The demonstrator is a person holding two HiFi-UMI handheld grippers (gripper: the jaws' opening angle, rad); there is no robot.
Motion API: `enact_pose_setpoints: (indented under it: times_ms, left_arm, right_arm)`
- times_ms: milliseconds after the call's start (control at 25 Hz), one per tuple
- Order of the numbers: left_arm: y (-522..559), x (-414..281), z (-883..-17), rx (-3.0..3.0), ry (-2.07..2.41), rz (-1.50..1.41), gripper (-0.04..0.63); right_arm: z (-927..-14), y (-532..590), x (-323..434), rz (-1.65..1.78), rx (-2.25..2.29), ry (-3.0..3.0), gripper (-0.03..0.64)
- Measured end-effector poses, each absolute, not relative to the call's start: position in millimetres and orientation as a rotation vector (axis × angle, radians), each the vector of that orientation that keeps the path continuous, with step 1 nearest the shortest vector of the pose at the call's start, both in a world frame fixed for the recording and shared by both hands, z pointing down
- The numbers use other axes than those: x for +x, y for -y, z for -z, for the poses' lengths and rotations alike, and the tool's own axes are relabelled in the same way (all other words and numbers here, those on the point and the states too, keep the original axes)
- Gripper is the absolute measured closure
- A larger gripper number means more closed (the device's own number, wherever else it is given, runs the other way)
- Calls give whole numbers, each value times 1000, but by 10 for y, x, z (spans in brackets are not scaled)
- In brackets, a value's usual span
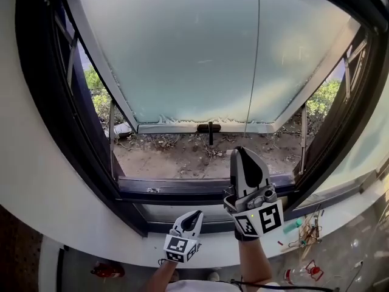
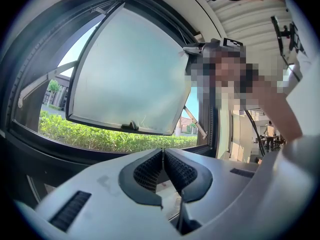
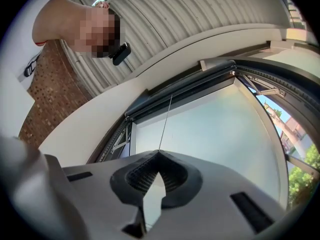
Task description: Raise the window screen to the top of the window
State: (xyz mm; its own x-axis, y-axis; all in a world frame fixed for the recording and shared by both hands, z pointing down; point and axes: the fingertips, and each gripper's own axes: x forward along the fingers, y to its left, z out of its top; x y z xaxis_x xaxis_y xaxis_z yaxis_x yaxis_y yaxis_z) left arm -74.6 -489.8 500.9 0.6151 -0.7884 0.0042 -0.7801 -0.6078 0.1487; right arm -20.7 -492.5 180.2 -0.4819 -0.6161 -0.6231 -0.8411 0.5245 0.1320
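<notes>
At the window frame's top edge the window screen seems to be sitting rolled up. Right gripper is pinching its cord, jaws closed; left gripper, nearly closed, is holding nothing. Thin cord may be slipping out, freeing it.

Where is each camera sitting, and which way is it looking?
Head view: on the person's head, looking steeply down at the open window pane; left gripper, right gripper and forearms show.
Left gripper view: on the left gripper, facing level at pane and hedge; its shut jaws show.
Right gripper view: on the right gripper, tilted up at the window's top; jaws pinch the cord.
Shared: all see the pane.
</notes>
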Motion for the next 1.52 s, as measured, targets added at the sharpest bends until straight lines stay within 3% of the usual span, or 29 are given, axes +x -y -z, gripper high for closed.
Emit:
enact_pose_setpoints:
  times_ms: [200,520,960,1520]
  left_arm:
    - [4930,-755,-4981,2701,1321,104,581]
    - [5006,-847,-4945,2680,1344,138,581]
    - [5041,-918,-4915,2651,1380,166,594]
    - [4935,-937,-4800,2663,1322,192,595]
  right_arm:
    - [-1759,4734,-78,-424,-1026,-2181,617]
    - [-1882,4420,104,-501,-1028,-2116,617]
    - [-4505,5144,64,103,-1718,-2574,616]
    - [-4559,5063,12,65,-1697,-2607,616]
